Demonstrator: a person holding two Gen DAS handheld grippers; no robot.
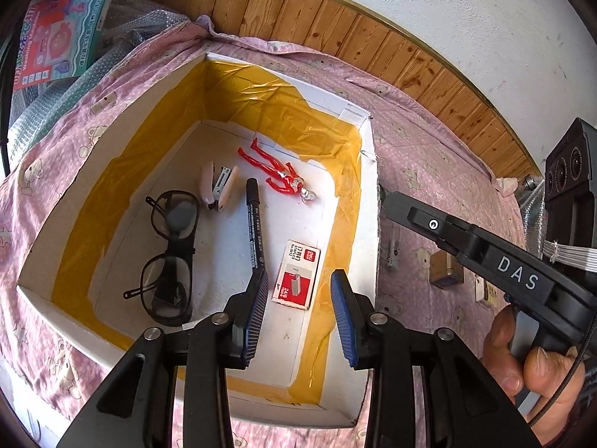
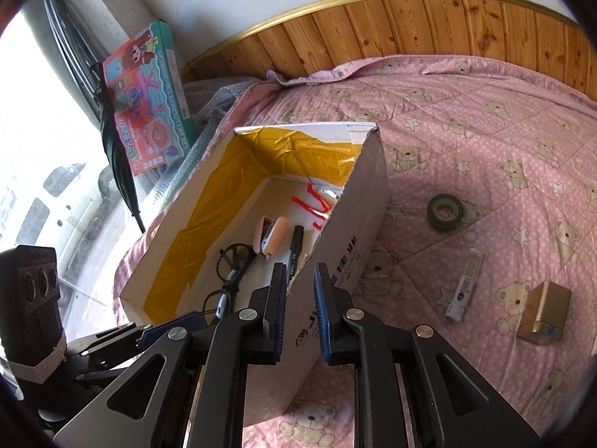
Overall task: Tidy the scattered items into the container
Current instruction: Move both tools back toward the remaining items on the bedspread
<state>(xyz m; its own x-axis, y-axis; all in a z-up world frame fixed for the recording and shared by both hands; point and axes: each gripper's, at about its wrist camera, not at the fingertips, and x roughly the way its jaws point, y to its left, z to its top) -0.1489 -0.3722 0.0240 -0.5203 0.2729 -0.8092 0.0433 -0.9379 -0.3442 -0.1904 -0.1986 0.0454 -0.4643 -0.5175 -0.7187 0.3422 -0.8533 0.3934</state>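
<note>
A white cardboard box (image 1: 67,201) (image 2: 358,231) lined with yellow tape sits on the pink bed cover. Inside lie black glasses (image 1: 169,257) (image 2: 229,272), a pale stapler (image 1: 218,186) (image 2: 270,237), a black marker (image 1: 254,224) (image 2: 294,246), a red toy figure (image 1: 278,175) (image 2: 315,205) and a staples box (image 1: 296,280). My left gripper (image 1: 299,315) hangs open above the box, empty. My right gripper (image 2: 300,313) is open over the box's right wall, empty. On the cover to the right lie a green tape roll (image 2: 446,211), a small white tube (image 2: 464,289) and a gold box (image 2: 544,313) (image 1: 446,270).
A wooden headboard (image 2: 410,26) runs along the back under a white wall. A colourful toy carton (image 2: 149,93) (image 1: 56,37) leans at the left on bubble wrap. A hand (image 1: 533,366) holds the other gripper's handle at the right of the left wrist view.
</note>
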